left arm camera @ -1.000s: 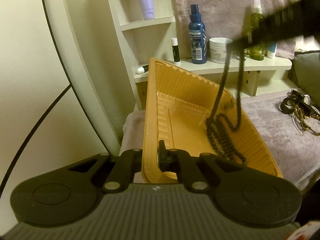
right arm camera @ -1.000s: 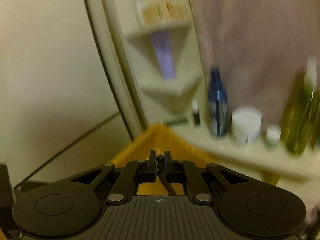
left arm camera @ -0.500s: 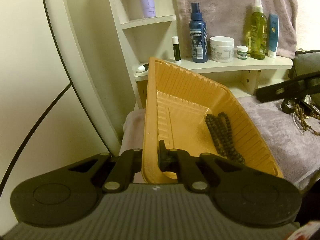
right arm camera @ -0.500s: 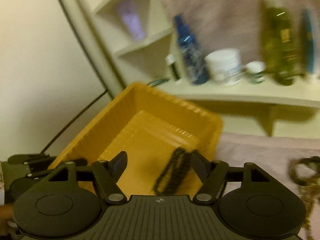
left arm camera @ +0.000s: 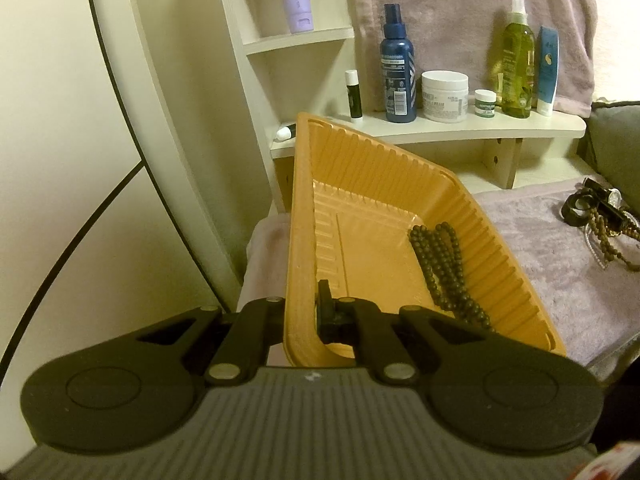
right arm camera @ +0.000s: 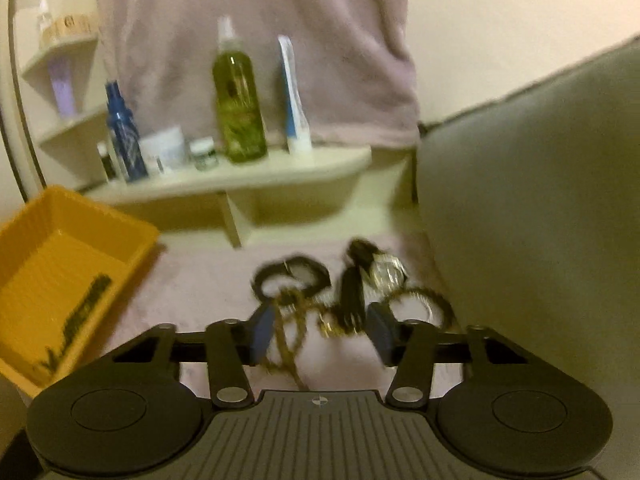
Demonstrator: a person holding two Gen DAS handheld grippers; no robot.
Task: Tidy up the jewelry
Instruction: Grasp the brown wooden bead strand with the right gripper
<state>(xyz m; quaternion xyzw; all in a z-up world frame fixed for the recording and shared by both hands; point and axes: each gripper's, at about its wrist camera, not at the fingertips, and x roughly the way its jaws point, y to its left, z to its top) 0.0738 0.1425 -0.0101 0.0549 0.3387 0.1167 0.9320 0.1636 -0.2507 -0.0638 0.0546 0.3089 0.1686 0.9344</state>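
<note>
My left gripper [left arm camera: 303,314] is shut on the near rim of an orange plastic tray [left arm camera: 360,168] and holds it tilted. A dark bead necklace [left arm camera: 444,268] lies inside the tray along its right wall. The tray [right arm camera: 24,232] with the necklace [right arm camera: 80,320] also shows at the left of the right wrist view. My right gripper [right arm camera: 320,332] is open and empty, above a pile of jewelry [right arm camera: 340,292] on the mauve cloth: a black bracelet [right arm camera: 296,270], brown bead strands and a watch. The same pile [left arm camera: 600,220] lies at the far right in the left wrist view.
A cream shelf [left arm camera: 432,128] behind the tray carries a blue bottle [left arm camera: 398,68], a white jar [left arm camera: 444,96], a green spray bottle [left arm camera: 518,60] and tubes. A mauve towel [right arm camera: 260,40] hangs above. A grey-green cushion [right arm camera: 540,200] stands right of the jewelry pile.
My right gripper let the dark bead necklace go into the tray, opened, and swung right to the jewelry pile. The left gripper and the tray stayed put.
</note>
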